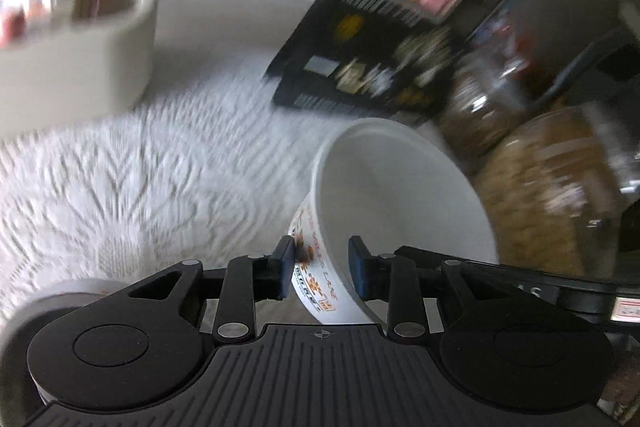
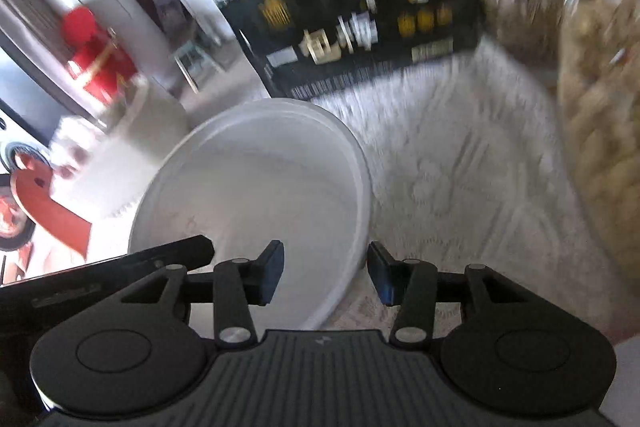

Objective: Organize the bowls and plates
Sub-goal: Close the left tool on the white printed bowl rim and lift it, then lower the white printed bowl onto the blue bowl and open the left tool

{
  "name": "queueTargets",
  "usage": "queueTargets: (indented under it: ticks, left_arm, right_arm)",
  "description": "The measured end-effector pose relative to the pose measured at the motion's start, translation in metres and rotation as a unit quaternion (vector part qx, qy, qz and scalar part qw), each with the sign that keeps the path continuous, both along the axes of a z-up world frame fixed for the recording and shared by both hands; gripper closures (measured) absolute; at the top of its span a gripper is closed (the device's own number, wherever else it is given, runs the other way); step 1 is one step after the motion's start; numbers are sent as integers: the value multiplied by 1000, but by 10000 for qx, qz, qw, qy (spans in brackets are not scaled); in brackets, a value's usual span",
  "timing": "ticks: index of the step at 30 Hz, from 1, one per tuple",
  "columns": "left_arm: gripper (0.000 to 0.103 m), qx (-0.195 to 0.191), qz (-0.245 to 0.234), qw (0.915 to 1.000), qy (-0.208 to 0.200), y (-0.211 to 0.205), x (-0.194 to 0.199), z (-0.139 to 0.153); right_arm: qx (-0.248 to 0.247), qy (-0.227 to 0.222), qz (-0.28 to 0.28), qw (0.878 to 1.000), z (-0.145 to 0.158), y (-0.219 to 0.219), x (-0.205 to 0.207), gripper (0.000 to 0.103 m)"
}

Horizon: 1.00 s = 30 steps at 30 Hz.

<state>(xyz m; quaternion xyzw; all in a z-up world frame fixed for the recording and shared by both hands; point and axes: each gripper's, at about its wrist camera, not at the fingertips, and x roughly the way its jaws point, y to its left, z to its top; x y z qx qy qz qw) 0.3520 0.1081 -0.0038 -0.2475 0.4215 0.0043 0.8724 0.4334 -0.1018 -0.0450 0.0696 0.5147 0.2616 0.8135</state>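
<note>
Motion blur across both views. Left claw [image 1: 320,267] straddles the wall of a white bowl [image 1: 400,195]: one blue pad outside against the printed side, the other inside the rim, fingers narrowly apart with the wall between them, so it looks gripped. Bowl is tilted, mouth facing the camera. Its outside carries orange and black print; letters near the bottom look like "LANE", the rest is too smeared to read. Below it, a white textured cloth [image 1: 140,187] covers the bench.

Right claw [image 2: 326,273] is partly open, with the rim of a white plate [image 2: 260,179] between its pads; left pad over the plate's inside, right pad outside the edge with a visible gap, so contact is unclear. Plate is tilted above the cloth. No writing on it.

Black box [image 2: 360,27] with barcode-style stripes and yellow graphics stands at the back; its text is unreadable. Glass jars [image 1: 540,195] with brownish contents sit to the right. Beige round container [image 1: 80,47] is at left in the left wrist view.
</note>
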Motion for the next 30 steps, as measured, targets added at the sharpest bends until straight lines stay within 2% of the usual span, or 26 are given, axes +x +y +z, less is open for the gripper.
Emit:
queueTargets:
  ticks: [4,6,9,14,17,21,23,27,30]
  left_arm:
    - [71,170,-68,9983,-561,-15,-40,48]
    - [70,154,-171,9976,-654,-24,-59,63]
    - [69,95,-403,9973,-610,-39,-87,69]
    - [69,-42,-406,9987,-314,-58,-121,45]
    - [69,-112,-249,9996,-73,-62,-126,23]
    - [71,-89,-44,10000,8,-65,-129,2]
    - [71,-79,-119,9999,1,-67,-130,1]
    - [71,174,-159,9997,-70,-72,-133,7]
    - [71,46,-63,9999,-124,-67,-138,8]
  right_arm:
    - [191,-554,108,9982,50,-16,-39,55]
    - [152,-833,146,9963,69,-25,-64,54]
    - [27,-941,154,9954,82,-37,-95,52]
    - [-160,-896,272,9955,70,-53,-136,51]
    - [-228,-866,304,9955,51,-54,-147,51]
    - [-339,-924,331,9946,28,-51,-155,51]
    - [-413,-948,294,9942,20,-50,-154,51]
    - [-388,-1013,230,9938,22,-57,-152,51]
    - [-385,-1067,209,9933,23,-59,-154,51]
